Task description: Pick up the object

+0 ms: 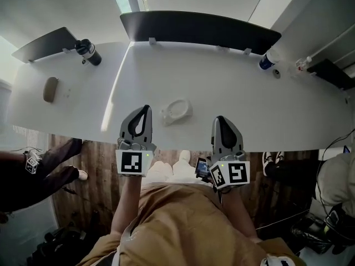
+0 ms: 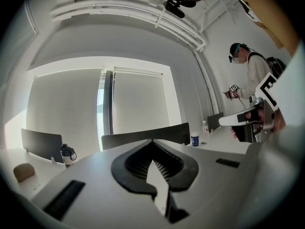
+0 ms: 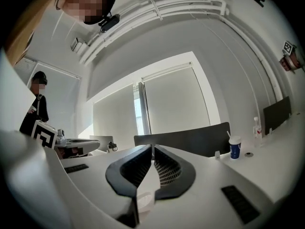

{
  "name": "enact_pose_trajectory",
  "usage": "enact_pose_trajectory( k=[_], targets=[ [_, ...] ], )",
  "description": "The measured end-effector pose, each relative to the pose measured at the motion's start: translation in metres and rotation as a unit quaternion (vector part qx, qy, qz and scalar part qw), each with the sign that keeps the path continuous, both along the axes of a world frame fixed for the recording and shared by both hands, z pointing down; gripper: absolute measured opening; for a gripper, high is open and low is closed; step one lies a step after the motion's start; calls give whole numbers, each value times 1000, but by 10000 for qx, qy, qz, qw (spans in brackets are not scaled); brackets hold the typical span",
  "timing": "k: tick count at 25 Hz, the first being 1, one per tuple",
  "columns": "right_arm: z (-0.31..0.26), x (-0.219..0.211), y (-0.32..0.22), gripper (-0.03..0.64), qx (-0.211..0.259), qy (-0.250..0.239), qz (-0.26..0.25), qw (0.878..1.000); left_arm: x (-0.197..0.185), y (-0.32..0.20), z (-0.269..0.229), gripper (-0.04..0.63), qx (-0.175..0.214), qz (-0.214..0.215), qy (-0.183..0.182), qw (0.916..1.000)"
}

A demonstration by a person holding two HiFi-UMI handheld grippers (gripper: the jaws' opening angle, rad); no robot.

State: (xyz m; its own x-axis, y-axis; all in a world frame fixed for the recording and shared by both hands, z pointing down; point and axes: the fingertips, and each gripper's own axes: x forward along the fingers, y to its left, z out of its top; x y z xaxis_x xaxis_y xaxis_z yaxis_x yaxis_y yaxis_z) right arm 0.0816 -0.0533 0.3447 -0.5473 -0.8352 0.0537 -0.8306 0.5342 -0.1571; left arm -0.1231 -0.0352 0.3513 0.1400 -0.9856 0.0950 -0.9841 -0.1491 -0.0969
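A small white, ring-shaped object (image 1: 176, 111) lies on the white table (image 1: 233, 87) near its front edge. It sits between my two grippers and touches neither. My left gripper (image 1: 146, 109) is just to the object's left, jaws shut with nothing in them; in the left gripper view its tips (image 2: 152, 141) meet over the bare table. My right gripper (image 1: 218, 119) is to the object's right, a little nearer the table edge, also shut and empty, with its tips (image 3: 152, 147) closed together.
A black bottle (image 1: 89, 52) and a brown oval item (image 1: 50, 89) are at the far left. A blue-and-white cup (image 1: 268, 59) stands at the far right. A dark partition (image 1: 199, 29) lines the far edge. A person (image 2: 252, 75) stands to one side.
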Motion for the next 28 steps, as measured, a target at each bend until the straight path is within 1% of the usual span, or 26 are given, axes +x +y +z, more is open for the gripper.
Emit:
enact_pose_trajectory(
  k=[2,4,6,8,11,12,14,16,18,20,22,26,28],
  targets=[
    [1,-9,-8,9,-29,-2,-56,10000,-7,-8,1,6,-19,-8,-10,10000],
    [1,-17,-13,9,-34,-36,-92,9999,-11,-12,3,6,-5,121,-89,9999],
    [2,-25,-19,9,-38,-56,-128,9999,-8,-16,7,6,-12,464,-349,9983],
    [3,-33,-25,9,-35,-2,-124,9999,-4,-22,19,6,-166,801,-716,9941],
    [5,-40,-29,9,-34,108,-13,9999,-5,-28,46,6,-623,1008,-1141,9864],
    [5,-42,-28,9,-34,141,18,9999,-5,-29,55,6,-767,1098,-1275,9828],
    [4,-45,-26,9,-36,165,46,9998,-4,-30,71,6,-1015,1350,-1589,9727],
    [5,-46,-23,9,-74,137,66,9999,-2,-32,82,6,-1139,1575,-1890,9626],
    [10,-44,-24,9,-146,66,122,9998,0,-34,88,6,-1105,1704,-2071,9570],
    [17,-41,-26,9,-210,14,166,9996,2,-36,93,6,-1065,1791,-2078,9557],
    [24,-43,-26,9,-280,19,110,9995,4,-36,100,6,-1115,1877,-1991,9554],
    [42,-60,-23,10,-554,99,-336,9978,3,-34,109,6,-1295,2038,-1692,9555],
    [50,-65,-26,11,-684,119,-457,9965,3,-31,116,6,-1402,2114,-1679,9526]
  ],
)
